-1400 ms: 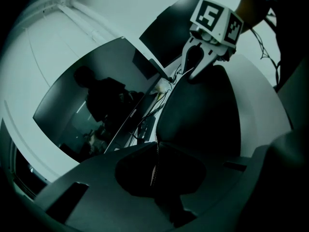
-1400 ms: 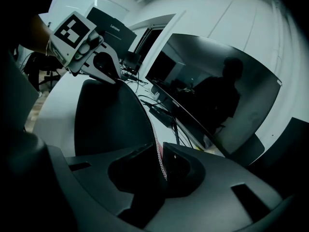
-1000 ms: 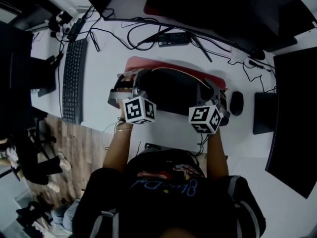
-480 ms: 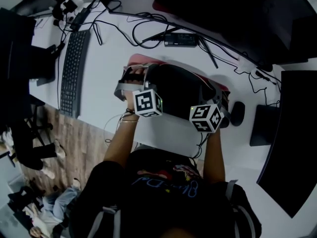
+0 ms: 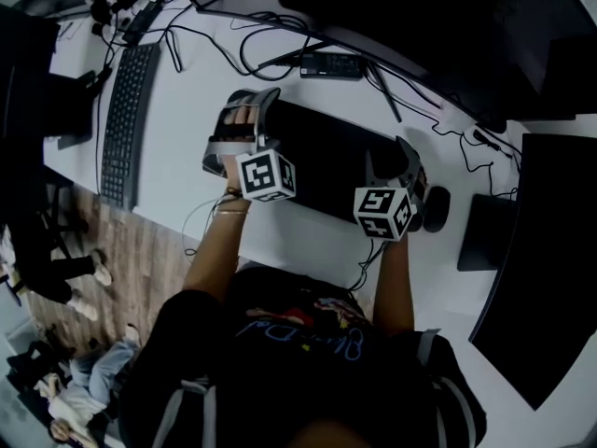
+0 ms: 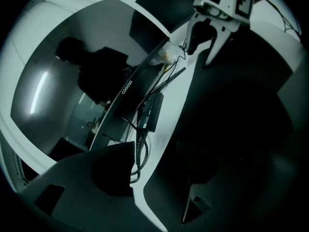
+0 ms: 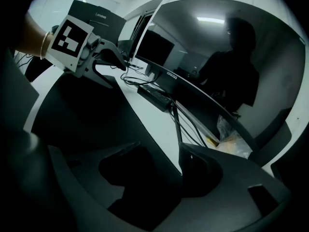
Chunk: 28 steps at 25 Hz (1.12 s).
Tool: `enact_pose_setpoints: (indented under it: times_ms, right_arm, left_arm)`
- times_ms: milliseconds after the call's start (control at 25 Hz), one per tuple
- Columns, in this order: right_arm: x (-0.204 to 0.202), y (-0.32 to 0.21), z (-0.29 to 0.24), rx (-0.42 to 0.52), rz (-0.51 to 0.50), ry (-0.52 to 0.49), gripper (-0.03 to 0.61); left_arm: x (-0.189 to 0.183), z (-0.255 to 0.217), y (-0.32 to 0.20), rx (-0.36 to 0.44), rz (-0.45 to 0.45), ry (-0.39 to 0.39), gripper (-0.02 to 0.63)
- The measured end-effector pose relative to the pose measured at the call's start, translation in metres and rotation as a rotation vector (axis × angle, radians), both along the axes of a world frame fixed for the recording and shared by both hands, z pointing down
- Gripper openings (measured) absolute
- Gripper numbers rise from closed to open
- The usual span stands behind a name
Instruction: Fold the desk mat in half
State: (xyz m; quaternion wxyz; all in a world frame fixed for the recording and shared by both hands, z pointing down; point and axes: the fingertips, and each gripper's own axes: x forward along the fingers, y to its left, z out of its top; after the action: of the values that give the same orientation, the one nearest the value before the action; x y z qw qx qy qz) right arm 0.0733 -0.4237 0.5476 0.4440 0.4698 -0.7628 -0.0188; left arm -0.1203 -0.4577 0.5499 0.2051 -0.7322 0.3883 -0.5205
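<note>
The black desk mat [image 5: 326, 161] lies flat on the white desk [image 5: 196, 157], doubled over, with only its black face showing. My left gripper [image 5: 254, 103] is at the mat's far left corner. My right gripper [image 5: 392, 157] is at its far right corner. Both sets of jaws are opening and stand wide apart. In the left gripper view the mat [image 6: 231, 129] has its edge running between the spread jaws of the left gripper [image 6: 145, 190], and no pad presses on it. In the right gripper view the mat [image 7: 91, 115] likewise passes loose through the right gripper [image 7: 166, 178].
A black keyboard [image 5: 126, 124] lies to the left near the desk edge. A mouse [image 5: 436, 208] sits just right of the mat. Behind the mat are a black power box [image 5: 331, 65], loose cables [image 5: 270, 49] and a curved monitor [image 5: 448, 26]. A dark pad [image 5: 480, 231] lies far right.
The raised fold of the mat has come down flat and its red underside no longer shows. Both grippers moved toward the far edge and their jaws have spread apart.
</note>
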Motion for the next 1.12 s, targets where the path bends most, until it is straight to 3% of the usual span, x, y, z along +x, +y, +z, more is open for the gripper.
enact_pose_setpoints:
  times_ms: [160, 280, 360, 480, 600, 720, 840, 960, 1120]
  right_arm:
    - [0.001, 0.001, 0.0, -0.002, -0.009, -0.007, 0.216]
    - [0.002, 0.001, -0.014, 0.04, -0.01, -0.027, 0.218]
    - [0.001, 0.003, -0.03, 0.082, 0.002, -0.071, 0.218]
    - [-0.012, 0.016, -0.048, 0.093, 0.02, -0.219, 0.217]
    - [-0.027, 0.035, -0.063, 0.082, 0.054, -0.396, 0.13]
    - [-0.05, 0.053, -0.071, 0.063, 0.028, -0.514, 0.053]
    - [-0.087, 0.077, -0.07, -0.007, -0.06, -0.597, 0.036]
    - [-0.114, 0.096, -0.065, -0.058, -0.105, -0.596, 0.031]
    - [-0.138, 0.112, -0.053, -0.072, -0.158, -0.484, 0.031]
  left_arm:
    - [-0.001, -0.006, 0.001, -0.018, -0.011, 0.07, 0.262]
    - [-0.012, -0.026, 0.006, 0.0, -0.069, 0.202, 0.262]
    - [-0.026, -0.041, 0.014, 0.008, -0.127, 0.312, 0.262]
    - [-0.05, -0.058, 0.04, -0.015, -0.206, 0.522, 0.261]
    - [-0.078, -0.063, 0.08, -0.1, -0.313, 0.78, 0.261]
    - [-0.107, -0.058, 0.116, -0.153, -0.436, 0.951, 0.261]
    - [-0.123, -0.041, 0.153, -0.237, -0.578, 1.116, 0.261]
    - [-0.127, -0.027, 0.176, -0.325, -0.694, 1.31, 0.261]
    - [-0.119, -0.007, 0.183, -0.462, -0.794, 1.522, 0.261]
